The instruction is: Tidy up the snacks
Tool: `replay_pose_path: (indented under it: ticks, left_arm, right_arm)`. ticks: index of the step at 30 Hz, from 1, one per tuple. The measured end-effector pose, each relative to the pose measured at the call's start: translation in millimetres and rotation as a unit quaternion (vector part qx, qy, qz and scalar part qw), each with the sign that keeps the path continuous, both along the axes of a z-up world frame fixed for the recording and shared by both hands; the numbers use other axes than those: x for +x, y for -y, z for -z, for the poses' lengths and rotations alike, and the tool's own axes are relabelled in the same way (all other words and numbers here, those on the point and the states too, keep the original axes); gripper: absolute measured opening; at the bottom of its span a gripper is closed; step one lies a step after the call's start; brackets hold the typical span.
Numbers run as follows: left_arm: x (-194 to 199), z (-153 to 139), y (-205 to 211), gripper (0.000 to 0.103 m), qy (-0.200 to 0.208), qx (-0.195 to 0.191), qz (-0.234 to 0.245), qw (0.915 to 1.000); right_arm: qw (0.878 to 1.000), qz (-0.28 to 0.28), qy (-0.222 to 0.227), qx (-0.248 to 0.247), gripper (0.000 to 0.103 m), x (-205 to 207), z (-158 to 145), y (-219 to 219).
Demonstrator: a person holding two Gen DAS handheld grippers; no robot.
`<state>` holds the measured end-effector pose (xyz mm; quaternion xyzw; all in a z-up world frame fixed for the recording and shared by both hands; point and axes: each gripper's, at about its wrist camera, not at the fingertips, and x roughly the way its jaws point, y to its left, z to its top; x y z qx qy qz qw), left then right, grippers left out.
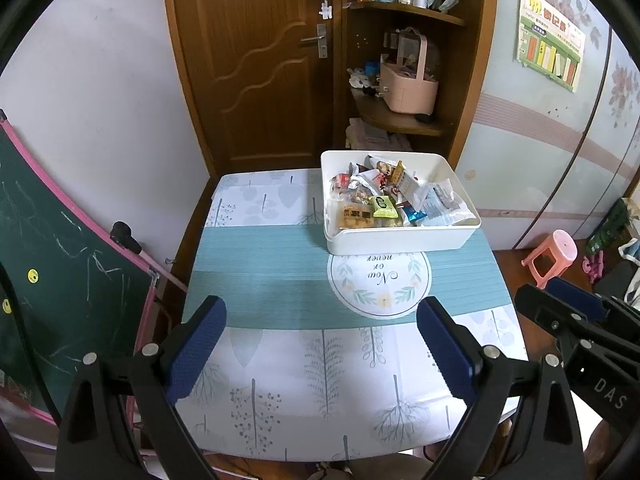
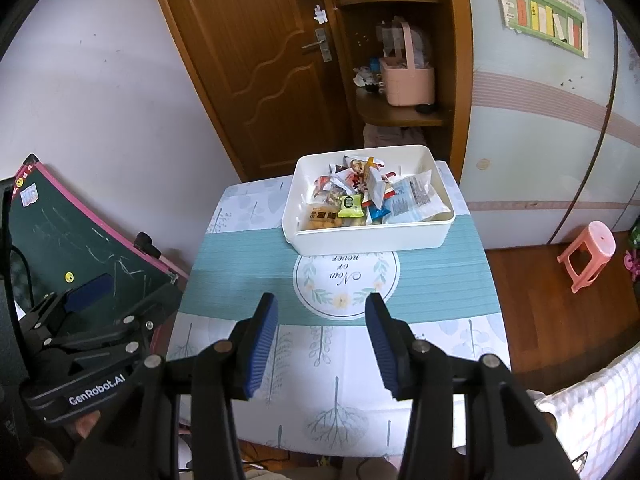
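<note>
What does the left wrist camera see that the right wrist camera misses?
Only the left wrist view shows the right claw from the side. Only the right wrist view shows the left claw from the side, and a checked cloth. Both share the white bin of snack packets, the patterned table, the chalkboard and the pink stool.
</note>
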<state>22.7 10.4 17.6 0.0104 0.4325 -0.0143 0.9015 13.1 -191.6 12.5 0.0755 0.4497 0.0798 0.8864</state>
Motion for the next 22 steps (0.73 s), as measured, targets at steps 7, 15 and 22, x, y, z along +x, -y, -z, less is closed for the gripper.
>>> replay_pose_path:
  ticks: [7,15,22]
  left_arm:
    - [-4.0,1.2,-0.4,0.096,0.0,-0.001,0.001,1.0]
    - [-16.4,4.2,-3.7,0.096,-0.002,-0.001,0.006,1.0]
    - [-29.1,5.1,-12.3,0.096,-0.002,0.001,0.009,1.0]
  right_arm:
    - [1.0,0.001,0.0,-0.001,0.046,-7.5,-0.2,-1.3]
    - [1.0,0.004,-0.001,-0.003,0.046,-21.2,-1.2,-2.7]
    - [1.0,0.008,-0.005,-0.005,0.046,-34.2,-1.4,-15.4]
